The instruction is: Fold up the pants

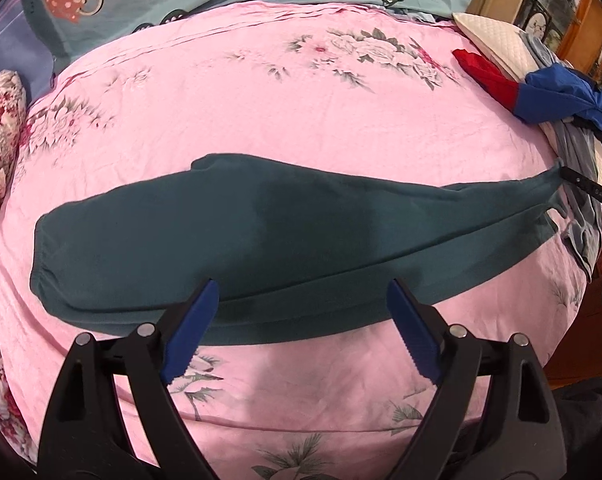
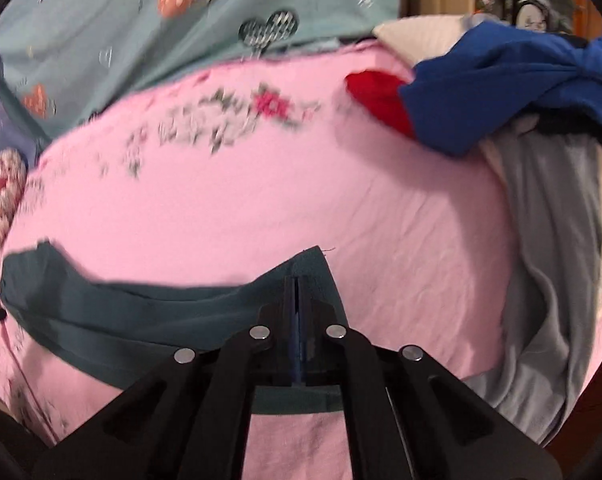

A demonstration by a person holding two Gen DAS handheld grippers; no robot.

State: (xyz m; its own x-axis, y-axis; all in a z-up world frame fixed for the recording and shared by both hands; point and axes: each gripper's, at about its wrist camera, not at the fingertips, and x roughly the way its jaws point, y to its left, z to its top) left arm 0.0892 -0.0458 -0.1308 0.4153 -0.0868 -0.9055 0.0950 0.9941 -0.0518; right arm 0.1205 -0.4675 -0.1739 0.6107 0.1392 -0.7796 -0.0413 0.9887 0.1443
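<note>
The pants (image 1: 261,240) lie flat across the pink bed (image 1: 301,112). The left hand-held gripper (image 1: 301,308) hangs spread above their near edge, while the right hand-held gripper (image 2: 299,292) is pinching the cloth at one end.

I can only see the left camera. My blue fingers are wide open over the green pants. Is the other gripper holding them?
Observer: Yes. In the right wrist view the right gripper is shut on the pants, at one end of the cloth.
Operator: Is that end lying flat on the bed?
Observer: It looks lifted a little off the pink sheet, though the picture is blurry.
Operator: What's near that gripper?
Observer: A grey garment hangs over the bed's edge to its right, with a blue and red bundle farther back.
</note>
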